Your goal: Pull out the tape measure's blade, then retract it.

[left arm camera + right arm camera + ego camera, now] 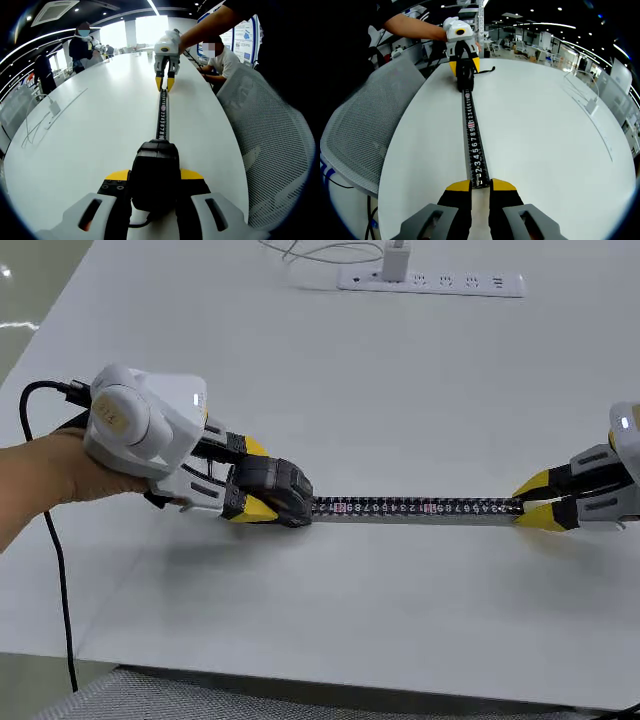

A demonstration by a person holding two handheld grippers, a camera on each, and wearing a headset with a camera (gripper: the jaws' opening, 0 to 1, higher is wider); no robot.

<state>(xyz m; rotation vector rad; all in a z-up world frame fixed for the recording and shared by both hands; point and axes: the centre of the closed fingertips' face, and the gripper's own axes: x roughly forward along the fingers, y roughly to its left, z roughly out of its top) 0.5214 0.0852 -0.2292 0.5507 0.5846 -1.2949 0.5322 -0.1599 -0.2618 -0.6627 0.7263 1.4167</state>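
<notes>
The black tape measure case [275, 492] lies on the white table [400, 390], with my left gripper [252, 480] shut on it; the case [155, 172] sits between yellow-tipped fingers [118, 175]. Its dark numbered blade [415, 507] runs out to the right, flat along the table. My right gripper [535, 500] is shut on the blade's end; the blade [472, 145] reaches from the case [465, 70] to my right gripper [480, 186]. From the left gripper view, the blade [162, 112] leads to the right gripper [165, 82].
A white power strip [430, 280] with a plugged charger and cable lies at the table's far side. A black cable [50, 530] hangs off the left edge. A grey mesh chair [365, 110] stands by the near edge. People sit and stand farther off [82, 45].
</notes>
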